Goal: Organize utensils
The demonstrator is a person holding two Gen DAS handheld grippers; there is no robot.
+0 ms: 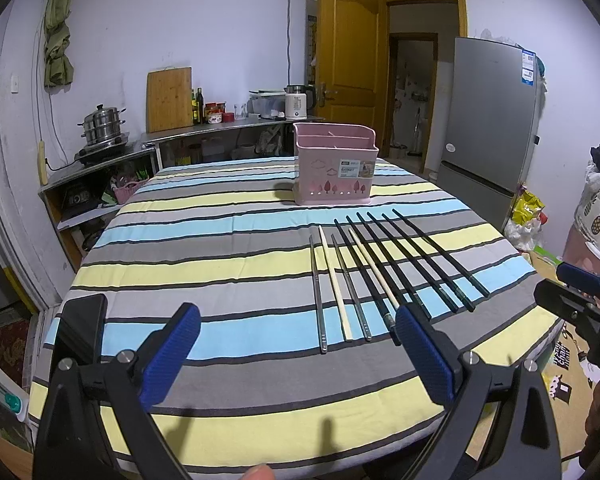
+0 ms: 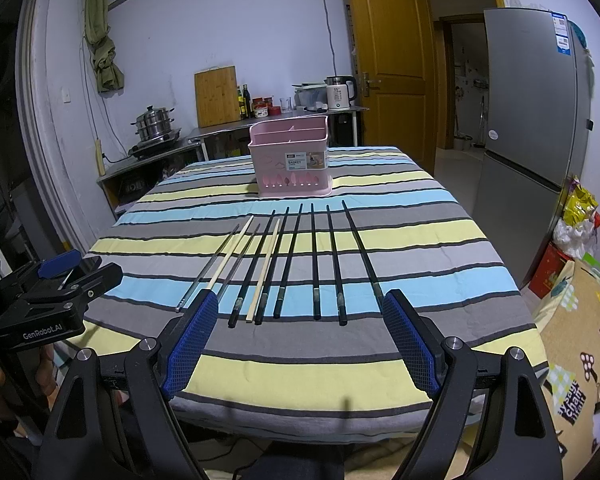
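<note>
Several chopsticks lie side by side on the striped tablecloth [image 2: 300, 372]: black ones [image 2: 315, 260], two pale wooden ones [image 2: 265, 268] and two metal ones [image 2: 208, 268]. They also show in the left wrist view, black [image 1: 404, 256], wooden [image 1: 336, 280] and metal [image 1: 318, 296]. A pink utensil basket [image 2: 290, 160] stands upright behind them, also seen in the left wrist view [image 1: 334, 164]. My left gripper [image 1: 298, 344] is open and empty, near the chopsticks' close ends. My right gripper [image 2: 300, 332] is open and empty, just short of the chopsticks.
A counter [image 1: 204, 130] behind the table carries a steamer pot [image 1: 102, 122], cutting board [image 1: 169, 99], bottles and a kettle [image 1: 298, 100]. A grey fridge [image 2: 536, 120] and an open wooden door [image 2: 392, 60] stand at right. Bags lie on the floor at right.
</note>
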